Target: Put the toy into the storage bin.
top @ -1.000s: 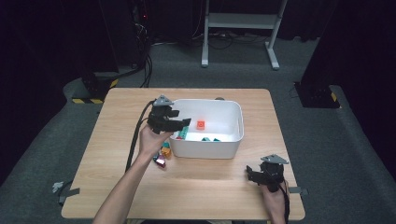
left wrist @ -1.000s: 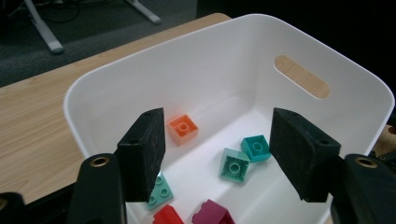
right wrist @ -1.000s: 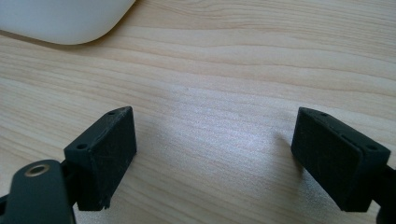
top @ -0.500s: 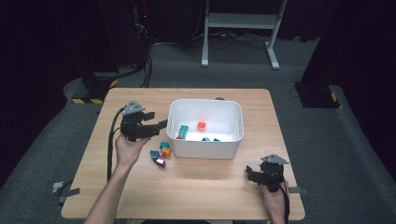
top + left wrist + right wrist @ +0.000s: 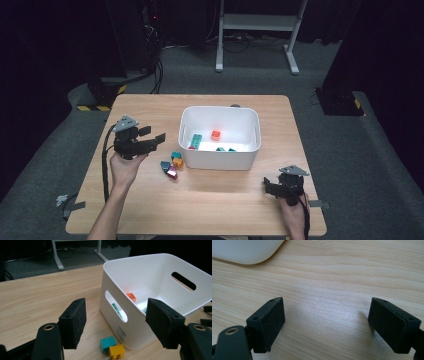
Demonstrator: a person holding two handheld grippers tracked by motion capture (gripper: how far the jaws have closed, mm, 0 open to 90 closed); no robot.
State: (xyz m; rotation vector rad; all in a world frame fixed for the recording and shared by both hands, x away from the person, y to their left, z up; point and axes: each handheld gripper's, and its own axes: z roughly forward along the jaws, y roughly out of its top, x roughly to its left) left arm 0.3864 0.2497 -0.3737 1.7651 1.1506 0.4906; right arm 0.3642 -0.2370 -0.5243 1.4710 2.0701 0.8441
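Teal and yellow plastic bricks (image 5: 112,347) lie below and between the empty, just-widened jaws of the left gripper (image 5: 120,325), so a careless descent could pinch both or strike the white plastic bin (image 5: 160,290).

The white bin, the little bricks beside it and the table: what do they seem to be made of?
White bin: probably plastic, smooth and matte, with moulded rounded corners and cut-out handles. Teal brick and yellow brick: likely glossy hard plastic, studded tops. Table: wood or wood-look laminate, with pale grain lines.
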